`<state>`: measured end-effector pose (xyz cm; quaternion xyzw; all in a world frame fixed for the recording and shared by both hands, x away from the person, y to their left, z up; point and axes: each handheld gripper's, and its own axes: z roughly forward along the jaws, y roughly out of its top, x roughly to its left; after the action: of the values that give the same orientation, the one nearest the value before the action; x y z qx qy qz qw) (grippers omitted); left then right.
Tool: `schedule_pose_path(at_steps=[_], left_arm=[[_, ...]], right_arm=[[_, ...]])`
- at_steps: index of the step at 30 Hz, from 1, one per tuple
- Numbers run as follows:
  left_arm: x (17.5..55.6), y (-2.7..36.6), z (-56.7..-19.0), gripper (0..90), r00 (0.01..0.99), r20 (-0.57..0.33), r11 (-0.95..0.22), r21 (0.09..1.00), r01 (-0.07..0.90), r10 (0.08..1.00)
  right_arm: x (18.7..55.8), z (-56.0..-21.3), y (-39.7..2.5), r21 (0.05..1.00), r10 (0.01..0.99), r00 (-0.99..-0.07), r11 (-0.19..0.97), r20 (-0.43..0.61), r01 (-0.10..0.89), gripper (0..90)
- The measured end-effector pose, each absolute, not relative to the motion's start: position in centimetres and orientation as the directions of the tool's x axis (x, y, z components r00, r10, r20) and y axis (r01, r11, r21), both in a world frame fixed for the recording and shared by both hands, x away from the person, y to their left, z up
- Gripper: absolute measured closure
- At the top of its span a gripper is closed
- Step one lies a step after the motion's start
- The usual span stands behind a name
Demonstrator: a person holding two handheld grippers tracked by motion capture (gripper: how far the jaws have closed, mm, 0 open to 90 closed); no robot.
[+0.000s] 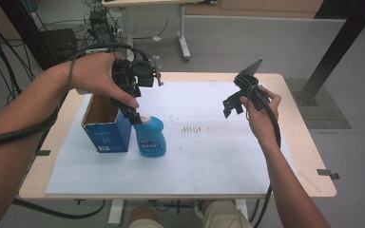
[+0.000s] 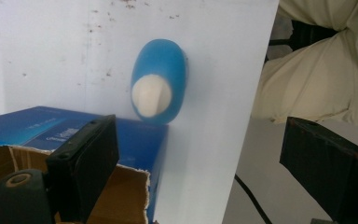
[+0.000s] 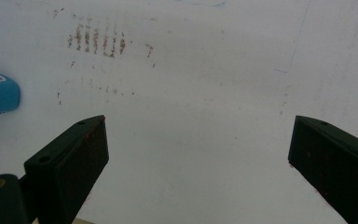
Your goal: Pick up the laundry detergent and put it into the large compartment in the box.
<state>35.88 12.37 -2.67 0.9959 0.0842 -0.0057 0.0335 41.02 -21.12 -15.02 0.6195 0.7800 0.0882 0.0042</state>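
**Operator:** State the position of the bottle and the condition of both grippers.

**Technician:** The blue bottle (image 1: 150,137) stands upright on the white sheet (image 1: 209,156), touching or just beside the right wall of the blue cardboard box (image 1: 105,130). The left gripper (image 1: 134,114) hangs directly above the bottle's white cap (image 2: 151,94). Its jaws are spread wide and hold nothing; the left gripper view shows the cap between them, lower down. The right gripper (image 1: 233,103) is well apart, over bare sheet, jaws also wide and empty.

**Operator:** What faults are likely from here?

**Technician:** Three, in my judgement. First, the jaw on the box side sits over the torn box rim (image 2: 137,170). A straight descent may land it on the cardboard, crushing the wall or pushing the box. Second, the cap is smooth and tapered. A grip on the cap alone may slip, and the bottle may drop or tip. Third, the bottle is tall on a narrow base. A sideways nudge from either jaw may topple it against the box or across the sheet.

**Operator:** Report the containers and their contents.

**Technician:** The box is open at the top, with a ragged flap edge. Its brown interior appears empty as far as it is visible; the floor of the box is partly hidden. The bottle is capped. Its fill level cannot be determined through the blue body.
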Motion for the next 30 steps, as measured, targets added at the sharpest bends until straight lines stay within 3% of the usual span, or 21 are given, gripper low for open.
schedule_pose_path(at_steps=[30], left_arm=[[37.5, 12.3, -2.8, 9.1, 0.982, 0.025, -0.981, 0.057, 0.185, 0.187]], right_arm=[[40.7, -14.4, -21.0, 0.143, 0.971, -0.221, 0.207, 0.091, 0.968, 4.9]])
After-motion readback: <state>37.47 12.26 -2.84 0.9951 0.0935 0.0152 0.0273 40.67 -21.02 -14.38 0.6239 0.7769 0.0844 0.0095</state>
